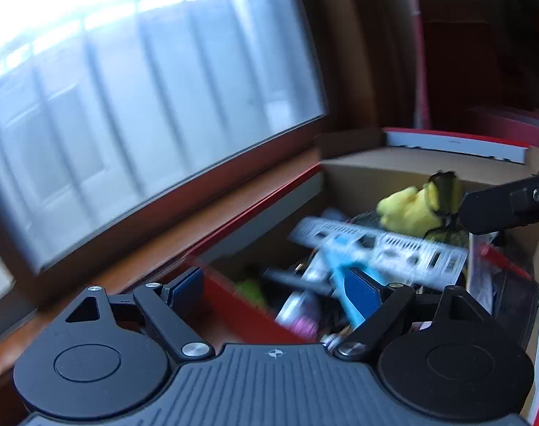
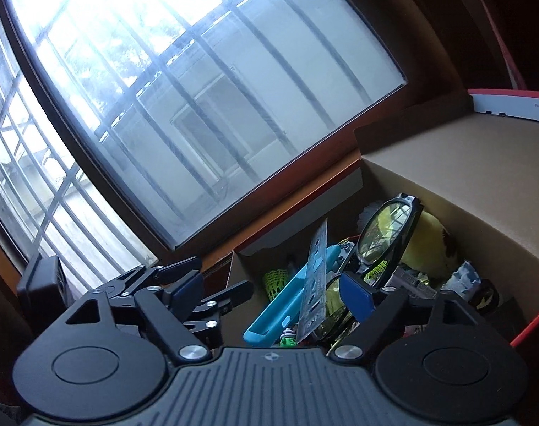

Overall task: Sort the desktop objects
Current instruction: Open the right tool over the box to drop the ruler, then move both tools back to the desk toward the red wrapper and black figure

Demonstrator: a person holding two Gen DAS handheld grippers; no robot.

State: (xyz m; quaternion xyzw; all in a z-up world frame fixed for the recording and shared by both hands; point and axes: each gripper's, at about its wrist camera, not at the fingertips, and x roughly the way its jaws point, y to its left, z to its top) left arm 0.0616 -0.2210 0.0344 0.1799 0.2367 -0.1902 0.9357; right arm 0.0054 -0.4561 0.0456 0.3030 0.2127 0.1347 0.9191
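Both the left gripper [image 1: 275, 289] and the right gripper [image 2: 271, 289] hang wide apart, holding nothing. Ahead of their fingertips lies the cardboard box [image 2: 447, 177], where a clear ruler [image 2: 314, 284] leans on a blue case [image 2: 287, 301] (glasses [image 2: 385, 234] just beside).

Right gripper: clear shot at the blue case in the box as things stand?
Probably yes. The right gripper is open above the box, and the blue case lies between its fingers' line; only the ruler leans against it.
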